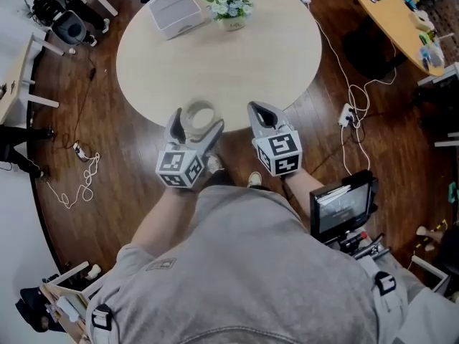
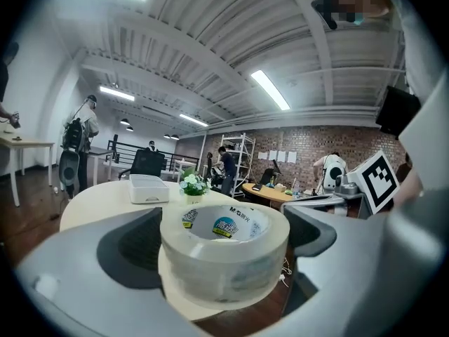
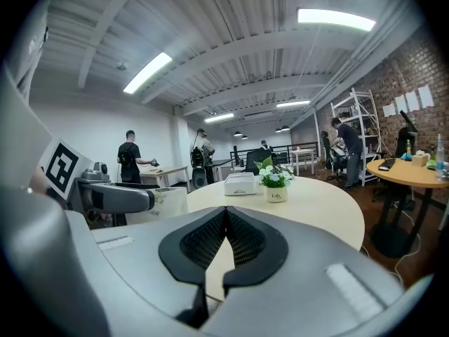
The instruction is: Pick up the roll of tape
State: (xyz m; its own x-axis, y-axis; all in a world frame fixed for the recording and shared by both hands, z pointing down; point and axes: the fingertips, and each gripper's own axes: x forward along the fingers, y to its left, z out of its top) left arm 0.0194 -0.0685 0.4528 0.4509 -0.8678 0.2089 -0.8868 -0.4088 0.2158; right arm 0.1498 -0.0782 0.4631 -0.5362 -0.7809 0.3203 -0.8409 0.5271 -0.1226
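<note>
A roll of clear tape [image 1: 199, 112] sits at the near edge of the round beige table [image 1: 237, 67]. My left gripper [image 1: 197, 122] is shut on the roll, one jaw on each side. In the left gripper view the tape [image 2: 224, 255] fills the gap between the dark pads [image 2: 133, 248], and its printed core faces up. My right gripper [image 1: 259, 110] is just to the right of the roll at the table's edge. It is shut with nothing in it, and in the right gripper view its pads [image 3: 210, 239] meet at the tip.
A white box [image 1: 176, 11] and a small pot of flowers [image 1: 229, 7] stand at the table's far side. Cables and a power strip [image 1: 346, 113] lie on the wooden floor to the right. A screen on a stand [image 1: 343, 206] is close by my right side.
</note>
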